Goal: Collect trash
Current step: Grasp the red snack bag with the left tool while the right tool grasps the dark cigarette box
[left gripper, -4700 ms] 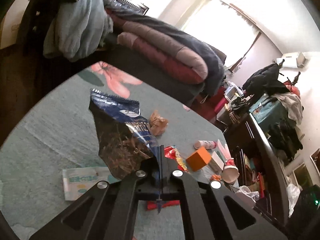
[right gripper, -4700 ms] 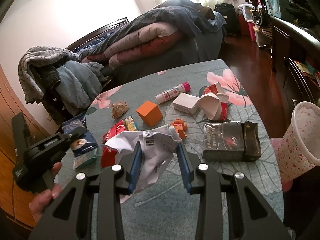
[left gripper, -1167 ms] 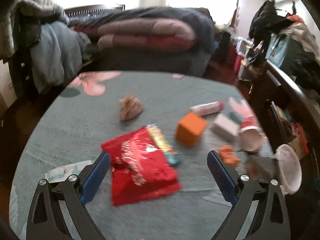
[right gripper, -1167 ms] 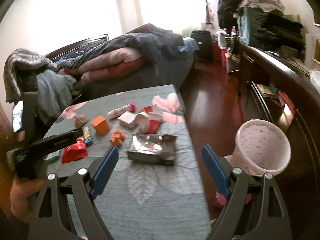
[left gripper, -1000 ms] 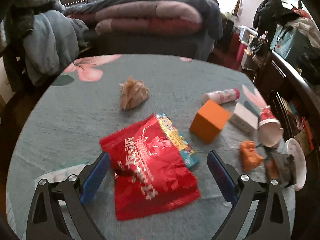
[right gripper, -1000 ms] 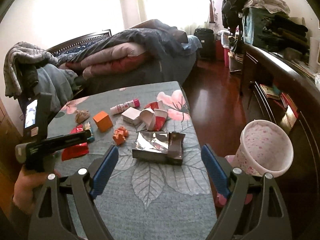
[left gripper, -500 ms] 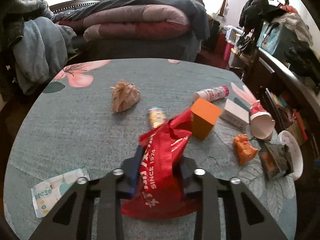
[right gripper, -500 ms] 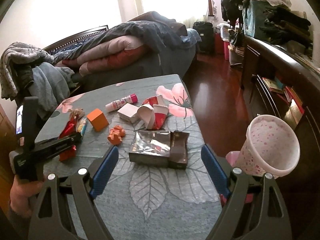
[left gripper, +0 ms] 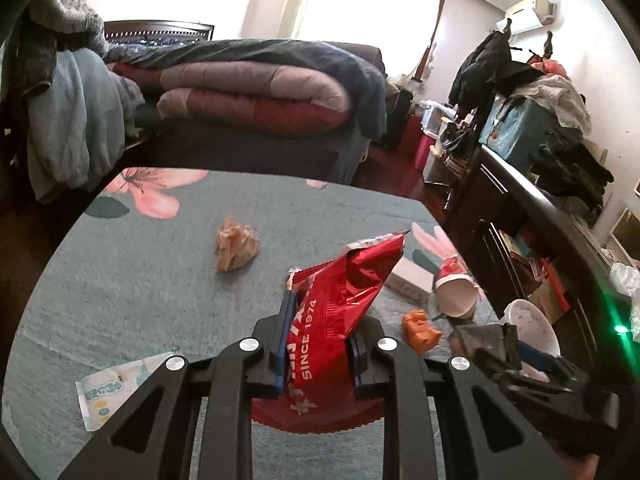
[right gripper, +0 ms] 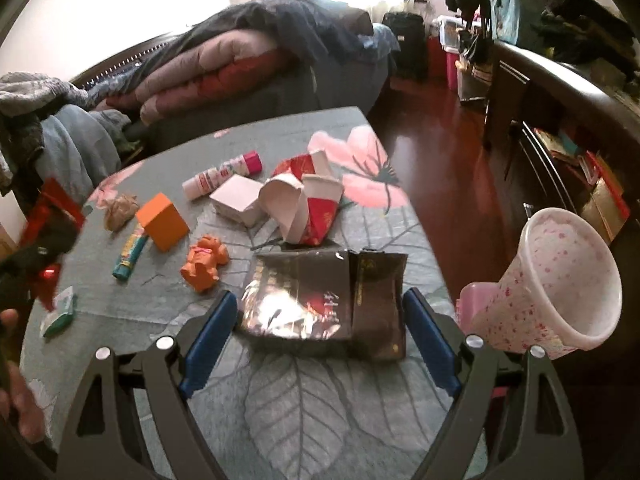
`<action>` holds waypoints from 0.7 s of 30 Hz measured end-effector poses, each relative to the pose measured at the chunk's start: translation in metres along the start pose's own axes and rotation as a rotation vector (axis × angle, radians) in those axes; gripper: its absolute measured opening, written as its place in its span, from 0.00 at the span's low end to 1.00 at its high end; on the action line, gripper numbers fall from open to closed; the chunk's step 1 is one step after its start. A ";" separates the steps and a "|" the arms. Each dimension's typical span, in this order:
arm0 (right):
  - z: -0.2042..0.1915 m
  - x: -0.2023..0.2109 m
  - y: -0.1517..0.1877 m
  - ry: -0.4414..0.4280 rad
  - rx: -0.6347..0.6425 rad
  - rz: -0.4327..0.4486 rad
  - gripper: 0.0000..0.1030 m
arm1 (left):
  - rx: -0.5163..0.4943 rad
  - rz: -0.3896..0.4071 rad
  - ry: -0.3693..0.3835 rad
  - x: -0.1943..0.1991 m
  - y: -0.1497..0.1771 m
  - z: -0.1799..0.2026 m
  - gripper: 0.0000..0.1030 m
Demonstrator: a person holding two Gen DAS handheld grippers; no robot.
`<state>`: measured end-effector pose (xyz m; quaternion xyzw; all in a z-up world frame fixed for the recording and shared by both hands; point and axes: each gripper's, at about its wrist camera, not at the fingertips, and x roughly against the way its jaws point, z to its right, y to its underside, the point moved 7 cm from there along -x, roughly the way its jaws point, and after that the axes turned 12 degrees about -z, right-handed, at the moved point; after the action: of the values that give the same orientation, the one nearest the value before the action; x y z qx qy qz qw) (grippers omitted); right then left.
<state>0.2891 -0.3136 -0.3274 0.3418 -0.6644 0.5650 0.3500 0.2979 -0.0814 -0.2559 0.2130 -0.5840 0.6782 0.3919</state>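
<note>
One red wrapper (left gripper: 334, 312), crinkled and printed "SINCE 1974", is pinched in my left gripper (left gripper: 318, 344) and lifted off the table (left gripper: 120, 288). My right gripper (right gripper: 318, 340) is spread wide around one dark foil packet (right gripper: 320, 300) lying flat. Beyond it I count one orange cube (right gripper: 162, 221), one orange toy (right gripper: 204, 262), one white box (right gripper: 236, 198), two paper cups (right gripper: 304, 208). One speckled bin (right gripper: 560, 292) stands off the table's right edge

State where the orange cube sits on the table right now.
In the right wrist view, the orange cube sits left of centre on the table, between the crumpled brown paper and the white box.
</note>
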 end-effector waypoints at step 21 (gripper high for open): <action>0.004 0.062 0.015 -0.107 -0.002 0.080 0.83 | -0.077 0.030 0.030 0.032 0.002 0.051 0.24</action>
<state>0.2439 -0.3197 -0.2832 0.3445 -0.6958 0.5589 0.2912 0.2684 -0.1211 -0.2221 0.1785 -0.6068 0.6643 0.3983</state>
